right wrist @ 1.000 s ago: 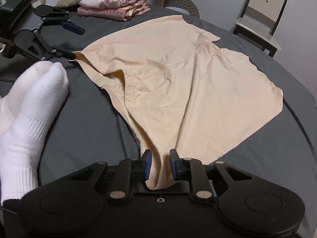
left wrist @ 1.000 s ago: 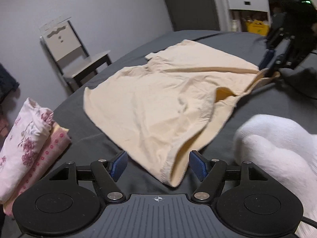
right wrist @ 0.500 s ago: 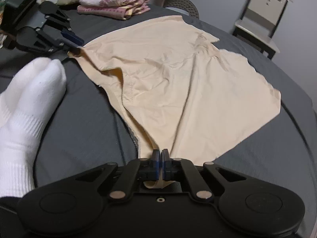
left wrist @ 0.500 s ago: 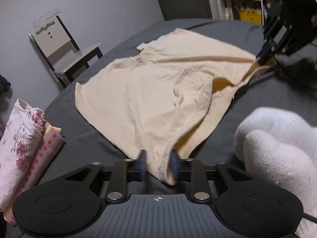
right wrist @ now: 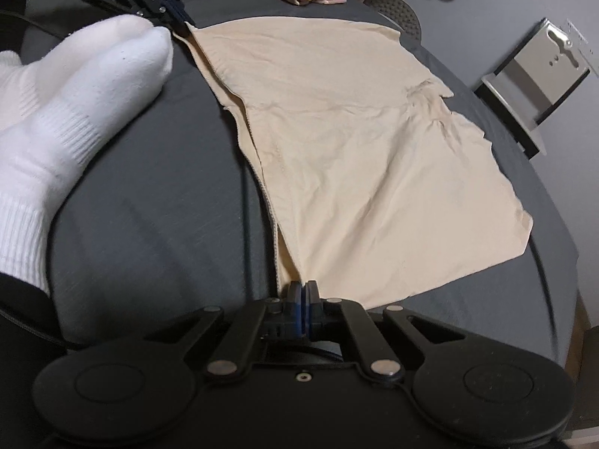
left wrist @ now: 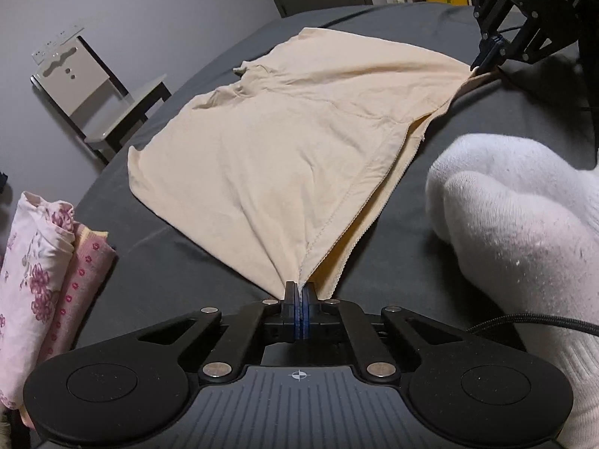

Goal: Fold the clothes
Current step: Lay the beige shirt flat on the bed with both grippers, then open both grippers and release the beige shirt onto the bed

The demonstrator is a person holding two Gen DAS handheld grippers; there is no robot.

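A beige cotton pair of shorts (left wrist: 284, 142) lies spread on a bed with a dark grey sheet (left wrist: 179, 273), its waistband edge pulled taut between the two grippers. The left gripper (left wrist: 300, 292) is clenched on the near waistband corner, cloth bunched between its blue pads. The right gripper (right wrist: 301, 292) is likewise clamped on the opposite waistband corner. A person's foot in a white ribbed sock (right wrist: 75, 112) rests on the sheet just beside the waistband. At the left of the left wrist view lies a folded stack of pink floral garments (left wrist: 41, 269). A grey wooden chair (left wrist: 101, 93) stands beyond the bed by the wall.
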